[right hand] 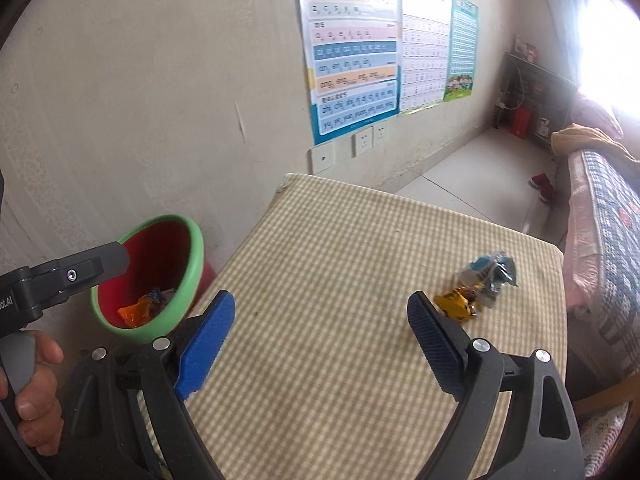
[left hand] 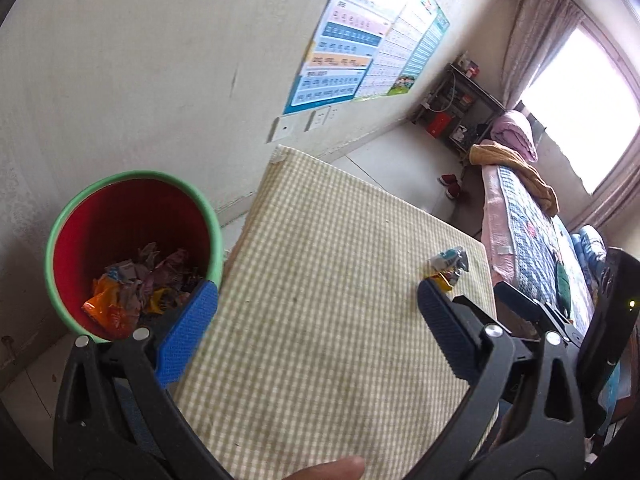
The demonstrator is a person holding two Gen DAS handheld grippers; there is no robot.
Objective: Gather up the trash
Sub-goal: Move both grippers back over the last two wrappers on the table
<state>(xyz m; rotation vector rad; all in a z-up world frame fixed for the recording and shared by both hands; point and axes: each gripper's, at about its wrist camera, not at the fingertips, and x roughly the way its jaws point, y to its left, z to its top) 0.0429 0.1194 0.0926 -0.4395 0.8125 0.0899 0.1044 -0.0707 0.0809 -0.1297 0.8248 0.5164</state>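
Nearest, the left gripper (left hand: pixel 318 312) and right gripper (right hand: pixel 321 322) both gape wide, nothing between the fingers. Below lies a checked tablecloth (right hand: pixel 340 280) bearing crumpled wrappers (right hand: pixel 476 286) near its right edge. The bin (left hand: pixel 132 256) (red inside, green-rimmed) holds trash beside the table. Beyond: wall posters (right hand: pixel 352 48), bed (left hand: pixel 532 240), bright window (left hand: pixel 576 96).

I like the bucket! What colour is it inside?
The bucket is red inside, with a green rim. The left wrist view shows it best.
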